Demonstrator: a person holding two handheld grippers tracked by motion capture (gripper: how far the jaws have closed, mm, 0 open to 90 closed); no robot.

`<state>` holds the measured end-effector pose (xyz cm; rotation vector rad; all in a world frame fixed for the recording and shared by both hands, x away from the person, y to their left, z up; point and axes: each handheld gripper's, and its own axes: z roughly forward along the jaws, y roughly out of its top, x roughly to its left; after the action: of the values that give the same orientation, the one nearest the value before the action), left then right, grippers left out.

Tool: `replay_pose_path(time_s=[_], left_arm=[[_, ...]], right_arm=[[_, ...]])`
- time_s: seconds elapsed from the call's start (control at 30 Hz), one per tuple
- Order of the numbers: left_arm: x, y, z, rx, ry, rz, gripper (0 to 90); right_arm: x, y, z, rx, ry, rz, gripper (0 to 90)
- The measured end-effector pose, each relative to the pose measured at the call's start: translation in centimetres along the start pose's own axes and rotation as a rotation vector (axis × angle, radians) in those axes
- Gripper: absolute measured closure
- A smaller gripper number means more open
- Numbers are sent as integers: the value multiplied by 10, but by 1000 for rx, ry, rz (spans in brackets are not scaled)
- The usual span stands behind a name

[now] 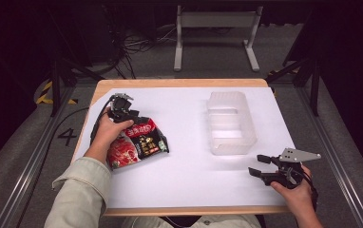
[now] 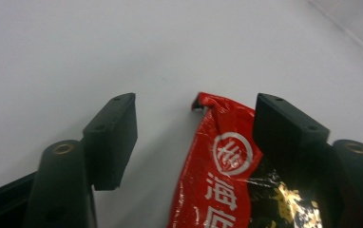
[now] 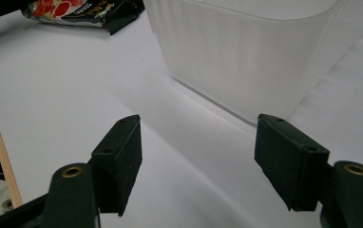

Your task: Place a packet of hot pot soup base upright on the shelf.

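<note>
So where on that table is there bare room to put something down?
The widest bare stretch lies between the snack bag and the clear plastic bin, running to the near table edge. The far-left strip beyond the bag is free too. It is crowded around the left gripper and the right gripper.

Snack packet [image 2: 227, 175] cut off at bottom edge; its near end hidden under left hand [image 1: 106, 133].

Lab/recording bay: dark surround, cable tangle [image 1: 132, 45] on grey floor, hazard tape [image 1: 44, 92], metal frame [image 1: 216, 33] behind tabletop [image 1: 179, 83].
</note>
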<state>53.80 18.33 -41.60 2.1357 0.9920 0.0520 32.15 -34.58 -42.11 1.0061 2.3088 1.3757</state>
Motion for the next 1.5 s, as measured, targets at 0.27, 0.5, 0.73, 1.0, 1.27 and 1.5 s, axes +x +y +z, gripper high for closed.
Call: replay_pose_path(time_s=[0.27,0.5,0.73,1.0,1.27,1.5], left_arm=[[-3,1,8,29,-4,31,329],[-5,0,15,48,-66,-5,342],[-5,-3,23,85,-104,-20,355],[-3,-4,25,136,-111,-10,321],[-4,-5,23,152,-83,59,437],[-3,-9,20,142,-69,18,694]], right_arm=[[0,0,1,0,8,-6,323],[3,1,1,1,15,-11,321],[3,1,2,9,16,-14,319],[3,1,3,14,16,-15,319],[4,1,4,15,16,-19,319],[4,1,5,27,14,-23,322]])
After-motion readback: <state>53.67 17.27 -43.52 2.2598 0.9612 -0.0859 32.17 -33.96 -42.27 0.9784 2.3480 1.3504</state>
